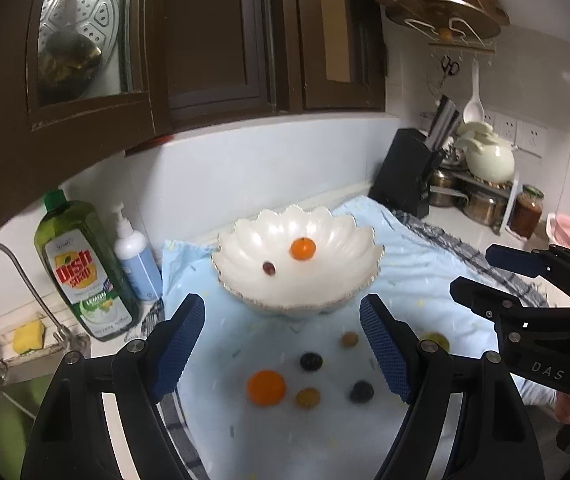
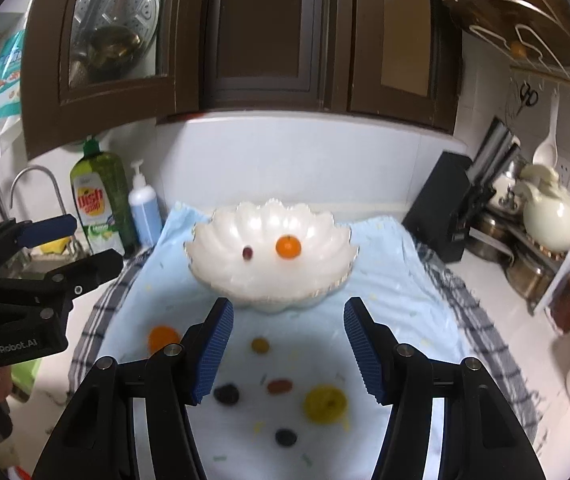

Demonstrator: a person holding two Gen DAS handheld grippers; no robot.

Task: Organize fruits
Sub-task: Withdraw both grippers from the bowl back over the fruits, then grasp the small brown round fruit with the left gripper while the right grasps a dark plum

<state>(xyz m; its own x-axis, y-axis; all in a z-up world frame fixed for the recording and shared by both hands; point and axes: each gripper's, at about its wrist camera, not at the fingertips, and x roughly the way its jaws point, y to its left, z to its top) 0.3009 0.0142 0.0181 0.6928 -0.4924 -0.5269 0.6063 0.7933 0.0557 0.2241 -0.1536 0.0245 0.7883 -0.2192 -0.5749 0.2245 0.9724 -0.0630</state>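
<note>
The scalloped white bowl [image 1: 297, 264] stands on the pale blue cloth [image 1: 413, 264] toward the back edge of the bench [image 2: 497, 312], holding two fruits: a small orange [image 1: 303, 249] and a dark red grape [image 1: 269, 267].

In front of it, loose fruit lies on the cloth. The right wrist view counts six: a larger orange [image 2: 163, 338] at the left, a small brownish fruit [image 2: 260, 345], a reddish oblong one [image 2: 280, 386], a yellow fruit [image 2: 325, 403] and two dark ones [image 2: 226, 394] [image 2: 285, 437]. The left wrist view shows the reddish one nowhere, and the yellow fruit is mostly hidden behind a finger; the smaller fruits are blurred, so their kinds are uncertain.

The left tongs [image 1: 283, 346] are spread wide and empty, near the bowl's front. The right tongs [image 2: 288, 350] are also apart, with nothing between them.

A checked cloth [image 2: 481, 320] lies beneath the blue one. At the bench's left edge stand a green dish soap bottle [image 1: 81, 264] and a pump bottle [image 1: 137, 256] beside a tap [image 1: 5, 264]; at the right corner, a black knife block [image 1: 405, 172]. Brown cabinets [image 1: 221, 40] hang above.
</note>
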